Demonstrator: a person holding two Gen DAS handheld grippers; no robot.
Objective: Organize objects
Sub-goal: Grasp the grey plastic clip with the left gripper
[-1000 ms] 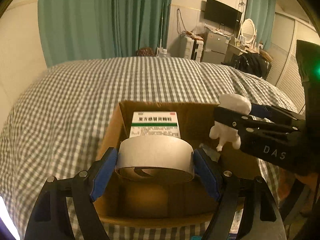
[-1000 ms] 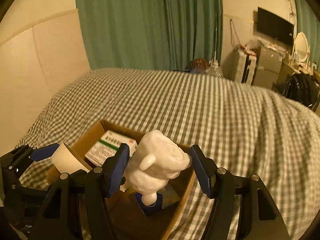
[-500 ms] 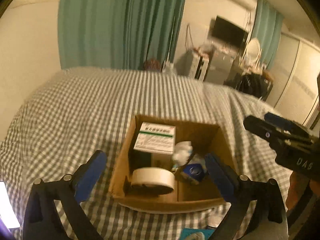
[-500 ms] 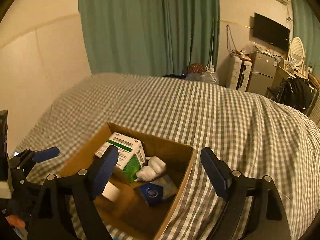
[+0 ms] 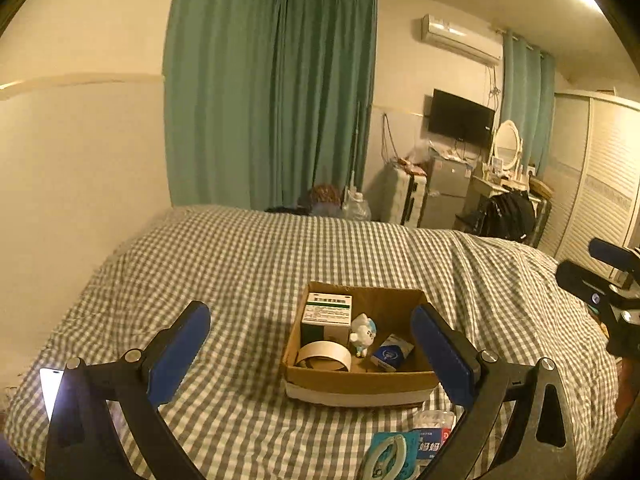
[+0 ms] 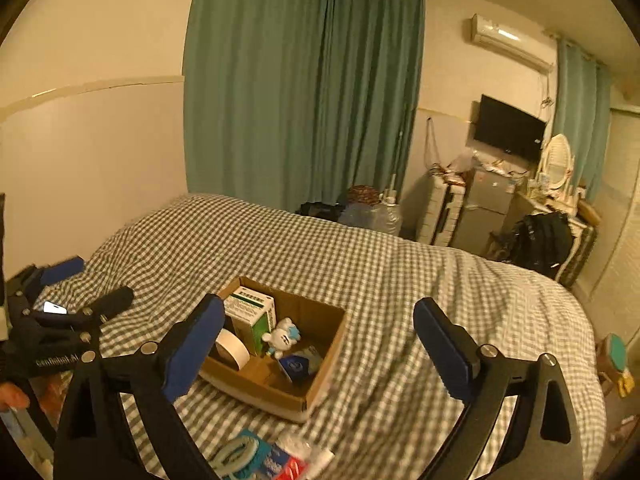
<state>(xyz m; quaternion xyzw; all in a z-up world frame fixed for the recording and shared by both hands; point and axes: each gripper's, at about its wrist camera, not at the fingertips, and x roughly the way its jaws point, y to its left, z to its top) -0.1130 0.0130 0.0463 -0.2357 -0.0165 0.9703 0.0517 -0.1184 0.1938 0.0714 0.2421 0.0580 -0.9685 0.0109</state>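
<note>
Left wrist: both tools, left [image 5: 310, 344] and right [image 6: 316, 342], wide open, empty, pulled back from box [image 5: 356, 382].

Cardboard box [image 5: 356, 383] holds tape roll [image 5: 323, 355] – figurine [image 5: 362, 333] upright

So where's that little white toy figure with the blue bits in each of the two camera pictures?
Left wrist view: the toy figure stands in the middle of the cardboard box, right of the tape roll.
Right wrist view: the toy figure is just left of centre, in the same box.
Shared landmark: the green-and-white medicine box behind it.
</note>
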